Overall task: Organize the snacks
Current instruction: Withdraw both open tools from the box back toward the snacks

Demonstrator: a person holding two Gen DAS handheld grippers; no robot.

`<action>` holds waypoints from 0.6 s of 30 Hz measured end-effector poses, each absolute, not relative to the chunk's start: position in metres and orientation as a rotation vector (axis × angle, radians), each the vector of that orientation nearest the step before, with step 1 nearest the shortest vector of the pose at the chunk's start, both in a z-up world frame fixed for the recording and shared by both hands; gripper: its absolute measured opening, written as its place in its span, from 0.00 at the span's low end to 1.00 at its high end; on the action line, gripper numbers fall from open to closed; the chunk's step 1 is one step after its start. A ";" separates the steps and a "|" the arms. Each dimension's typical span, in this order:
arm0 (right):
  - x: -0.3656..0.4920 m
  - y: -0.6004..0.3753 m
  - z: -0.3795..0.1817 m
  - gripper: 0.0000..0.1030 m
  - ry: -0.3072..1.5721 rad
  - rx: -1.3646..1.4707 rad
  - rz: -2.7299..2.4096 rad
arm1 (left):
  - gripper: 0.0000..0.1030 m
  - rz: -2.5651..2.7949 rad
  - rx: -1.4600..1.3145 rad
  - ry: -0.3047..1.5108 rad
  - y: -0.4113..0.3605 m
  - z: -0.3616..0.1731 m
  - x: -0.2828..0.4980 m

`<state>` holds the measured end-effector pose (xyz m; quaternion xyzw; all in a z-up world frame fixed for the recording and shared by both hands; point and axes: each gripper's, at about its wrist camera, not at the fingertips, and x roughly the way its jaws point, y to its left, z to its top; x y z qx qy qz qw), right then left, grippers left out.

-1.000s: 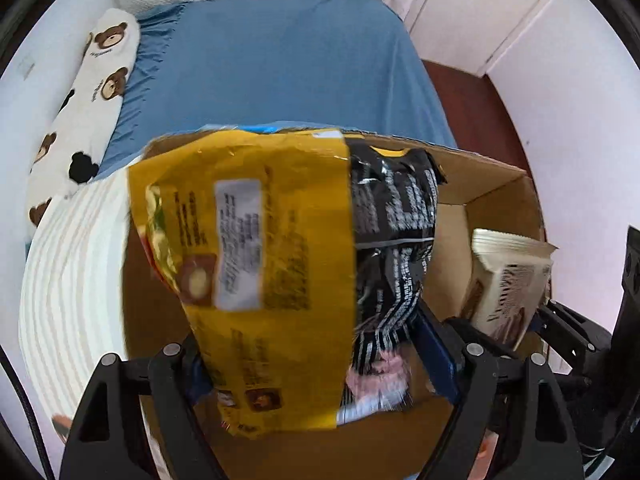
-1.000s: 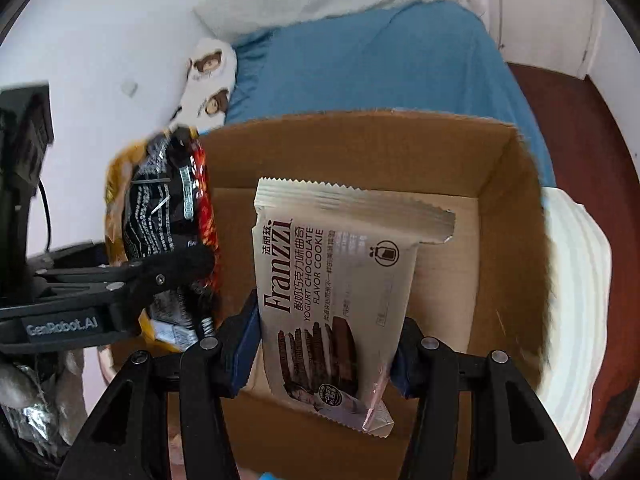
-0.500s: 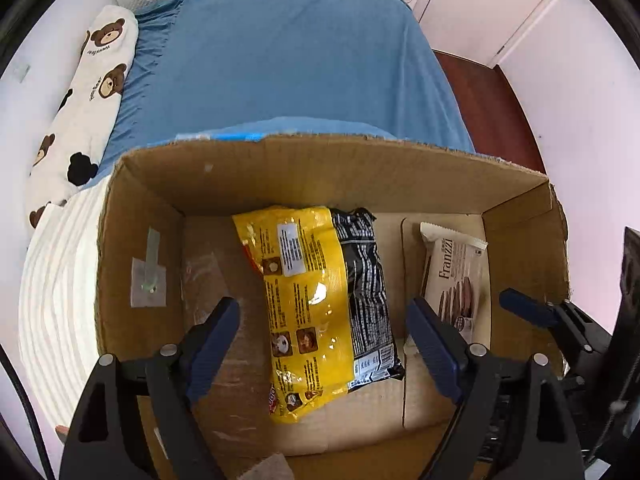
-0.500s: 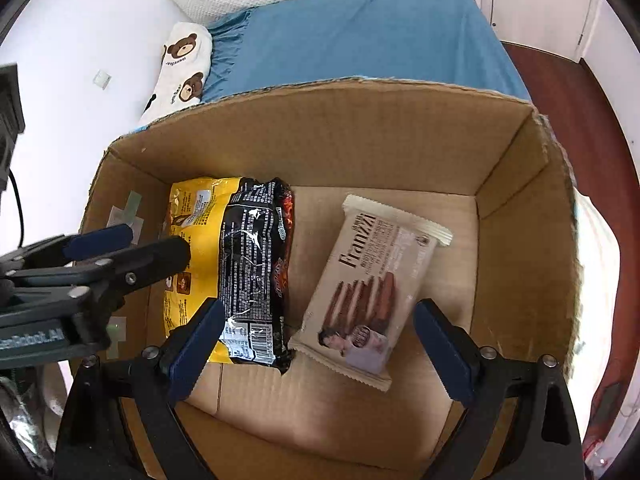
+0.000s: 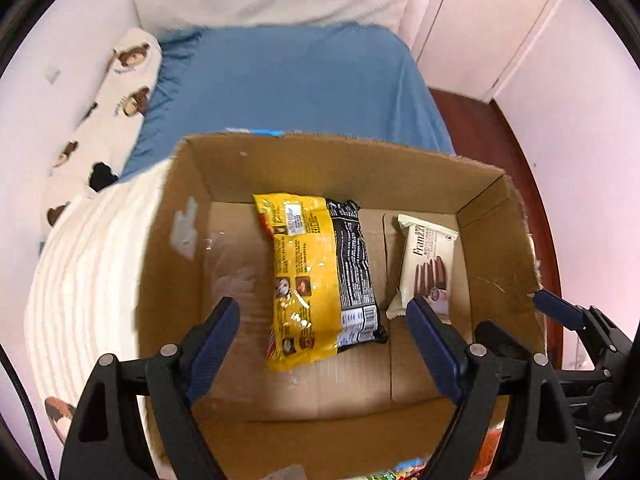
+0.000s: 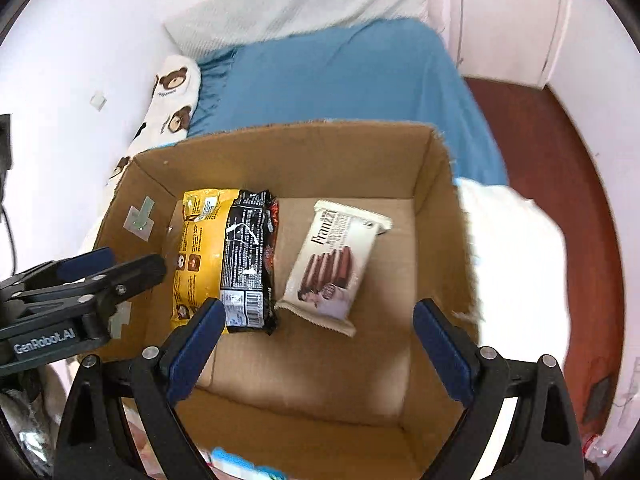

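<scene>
A bed with a blue sheet [image 5: 288, 80] fills the far part of both views, a bear-print pillow [image 5: 116, 92] along its left edge and a white striped blanket [image 5: 88, 264] nearer; on it sits an open cardboard box [image 5: 332, 160], the largest thing tied to the task. Inside, three snacks already lie flat on the box floor: a yellow snack bag [image 5: 304, 276] at the left, a black snack pack [image 5: 356, 260] touching its right side and partly on it, and a white Franzzi cookie pack [image 5: 426, 264] lying apart to the right; much of the floor near the front wall is bare.

The left gripper [image 5: 324, 344] hangs above the yellow bag with its jaws spread and nothing between the pads; the right gripper [image 6: 316, 340] hovers over the cookie pack, its jaws having just been opening, now wide and empty, the pack loose on the cardboard below.

So this pair of placements looks finished; both claws are released. At the near edge, outside the box, bits of colourful wrappers [image 5: 404, 470] show, so more snacks probably remain to be fetched and laid in; how many cannot be told.
</scene>
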<state>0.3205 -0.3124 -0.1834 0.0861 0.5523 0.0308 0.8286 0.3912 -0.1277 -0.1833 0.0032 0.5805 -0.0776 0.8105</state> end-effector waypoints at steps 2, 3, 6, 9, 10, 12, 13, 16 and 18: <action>0.307 -0.309 -0.172 0.94 1.144 0.170 0.056 | 0.82 -0.162 0.015 1.206 -0.126 -0.171 0.378; 0.297 -0.307 -0.165 0.94 1.125 0.163 0.051 | 0.82 -0.157 0.021 1.187 -0.124 -0.165 0.369; 0.277 -0.300 -0.152 0.94 1.091 0.162 0.047 | 0.82 -0.151 0.035 1.147 -0.121 -0.150 0.348; 0.255 -0.296 -0.139 0.94 1.054 0.170 0.039 | 0.82 -0.149 0.037 1.113 -0.116 -0.136 0.327; 0.249 -0.295 -0.135 0.94 1.044 0.175 0.040 | 0.82 -0.151 0.038 1.106 -0.114 -0.132 0.321; 0.235 -0.291 -0.129 0.94 1.030 0.182 0.041 | 0.82 -0.154 0.035 1.093 -0.112 -0.125 0.309; 0.230 -0.290 -0.126 0.94 1.025 0.185 0.041 | 0.82 -0.155 0.034 1.086 -0.111 -0.123 0.304; 0.212 -0.285 -0.119 0.94 1.005 0.201 0.045 | 0.82 -0.156 0.027 1.071 -0.106 -0.116 0.288; 0.199 -0.284 -0.116 0.94 0.999 0.227 0.052 | 0.82 -0.160 0.017 1.069 -0.103 -0.114 0.280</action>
